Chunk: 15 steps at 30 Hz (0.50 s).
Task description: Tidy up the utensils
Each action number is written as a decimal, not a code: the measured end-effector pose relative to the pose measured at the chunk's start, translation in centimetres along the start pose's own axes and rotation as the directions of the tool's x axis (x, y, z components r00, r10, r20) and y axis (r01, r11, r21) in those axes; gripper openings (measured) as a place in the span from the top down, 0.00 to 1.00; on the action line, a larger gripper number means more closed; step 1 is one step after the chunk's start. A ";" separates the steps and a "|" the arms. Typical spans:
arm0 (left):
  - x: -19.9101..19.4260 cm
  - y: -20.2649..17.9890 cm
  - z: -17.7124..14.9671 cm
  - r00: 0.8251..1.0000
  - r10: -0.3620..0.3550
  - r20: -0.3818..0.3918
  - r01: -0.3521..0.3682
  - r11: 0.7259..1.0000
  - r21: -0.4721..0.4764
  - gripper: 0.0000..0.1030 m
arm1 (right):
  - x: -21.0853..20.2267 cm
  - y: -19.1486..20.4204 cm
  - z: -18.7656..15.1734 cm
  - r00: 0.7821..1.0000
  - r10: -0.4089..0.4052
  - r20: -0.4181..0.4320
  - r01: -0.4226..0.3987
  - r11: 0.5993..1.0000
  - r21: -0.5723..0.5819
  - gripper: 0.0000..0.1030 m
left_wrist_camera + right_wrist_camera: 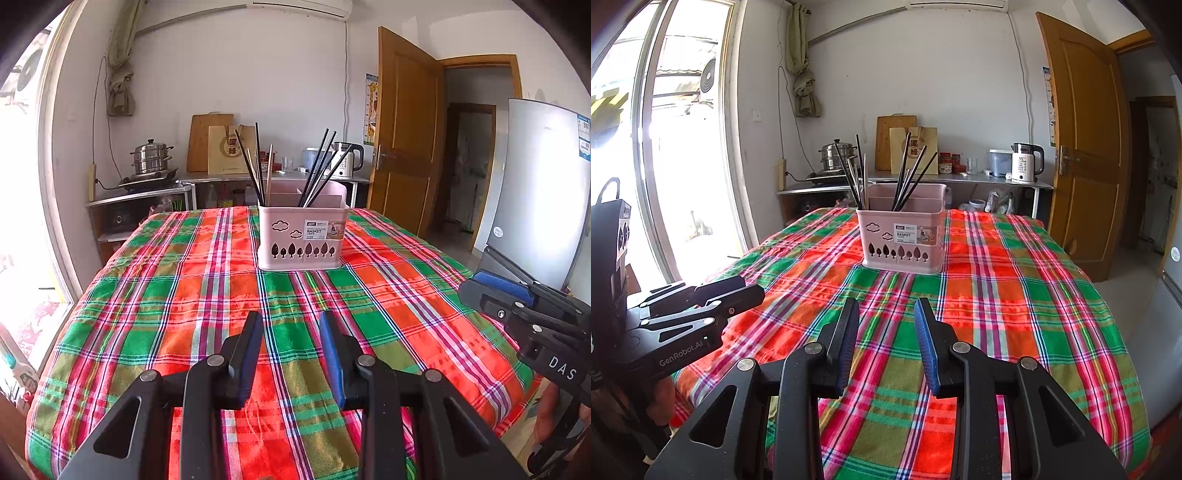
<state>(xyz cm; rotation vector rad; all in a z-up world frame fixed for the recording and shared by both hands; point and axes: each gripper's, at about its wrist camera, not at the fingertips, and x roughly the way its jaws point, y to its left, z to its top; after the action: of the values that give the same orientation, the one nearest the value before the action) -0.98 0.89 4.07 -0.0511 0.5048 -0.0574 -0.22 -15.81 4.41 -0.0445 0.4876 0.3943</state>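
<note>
A pink utensil basket [302, 236] [904, 240] stands on the plaid tablecloth [207, 295] [997, 295] toward the table's far side. Several chopsticks stand in it: one bunch in the left compartment [258, 173] [855, 177], another in the right compartment [321, 173] [908, 181]. My left gripper [291, 321] is open and empty above the cloth, well short of the basket. My right gripper [886, 308] is open and empty, also short of the basket. Each gripper shows in the other's view, the right one [517, 302] at the right edge and the left one [701, 306] at the left edge.
Behind the table a metal counter [960, 179] holds a steamer pot [152, 157], cutting board, paper bag and white kettle [1025, 164]. A window is on the left, a wooden door [1082, 147] on the right, a fridge [543, 184] at far right.
</note>
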 end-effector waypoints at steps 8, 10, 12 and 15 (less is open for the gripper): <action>-0.1 0.0 -0.1 1.000 0.002 0.007 -0.002 1.000 0.003 0.69 | 0.1 0.1 0.1 1.000 0.004 0.000 -0.004 1.000 0.000 0.69; -0.2 0.0 -0.1 1.000 0.002 0.008 -0.002 1.000 0.004 0.69 | 0.1 0.1 0.1 1.000 0.002 0.000 -0.002 1.000 -0.001 0.69; -0.2 0.0 -0.1 1.000 0.002 0.009 -0.002 1.000 0.003 0.69 | 0.1 0.1 0.1 1.000 0.003 -0.001 -0.003 1.000 -0.002 0.69; -0.2 0.0 -0.1 1.000 0.003 0.008 -0.003 1.000 0.005 0.69 | 0.1 0.2 0.1 1.000 0.002 0.000 -0.002 1.000 -0.003 0.69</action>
<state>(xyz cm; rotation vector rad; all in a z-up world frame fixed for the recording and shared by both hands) -1.22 0.86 4.11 -0.0459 0.4965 -0.0555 -0.14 -15.60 4.44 -0.0468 0.4870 0.3970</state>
